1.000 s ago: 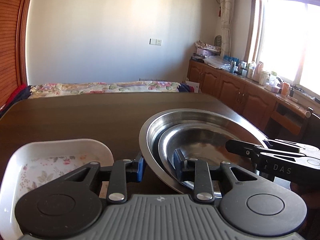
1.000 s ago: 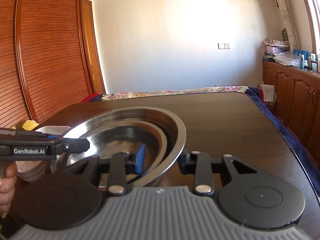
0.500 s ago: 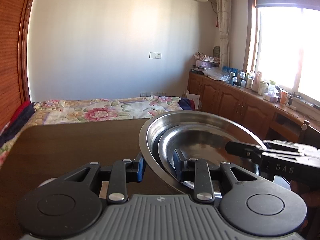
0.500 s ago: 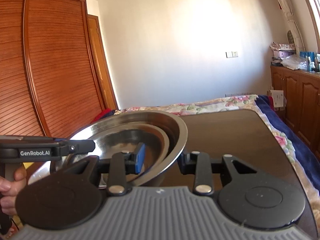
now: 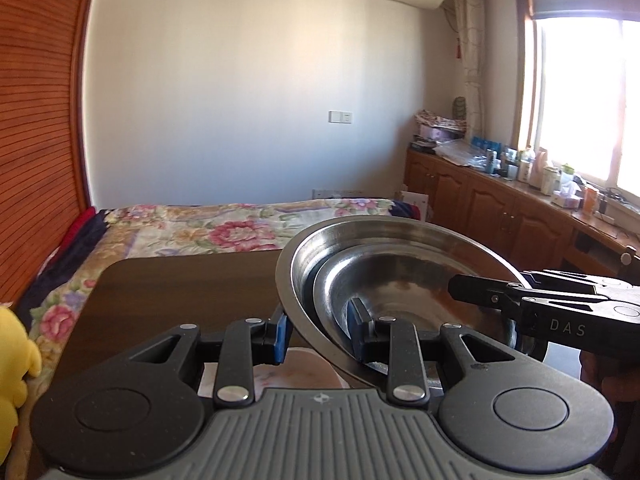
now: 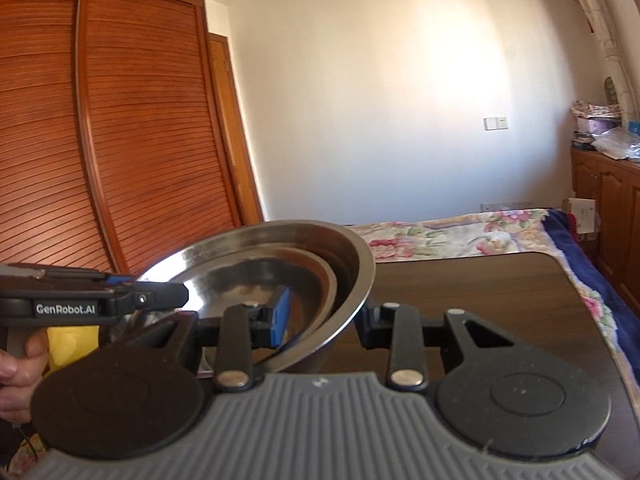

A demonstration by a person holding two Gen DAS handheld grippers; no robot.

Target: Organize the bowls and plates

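Note:
Two nested steel bowls hang tilted above the dark table. The large outer bowl point(image 5: 404, 236) point(image 6: 352, 256) holds a smaller one point(image 5: 400, 288) point(image 6: 276, 276). My left gripper point(image 5: 318, 332) is shut on the large bowl's left rim, one blue pad outside the wall and one inside. On the opposite rim my right gripper point(image 6: 324, 320) is shut the same way. Each gripper's black fingers point(image 5: 480, 292) point(image 6: 160, 298) show in the other's view, across the bowl. A white floral dish point(image 5: 296, 368) lies below the left gripper, mostly hidden.
The dark wooden table point(image 5: 180, 292) point(image 6: 480, 292) lies below, with a floral bed point(image 5: 224, 232) beyond its far edge. A yellow plush toy point(image 5: 12, 360) sits at the left. Wooden cabinets point(image 5: 500, 208) line the right wall, a slatted wardrobe point(image 6: 100, 140) the left. A hand point(image 6: 16, 368) grips the left handle.
Both grippers have risen with the nested bowls still held. The table has dropped lower in both views, and the white dish has slid almost out of sight under the left gripper.

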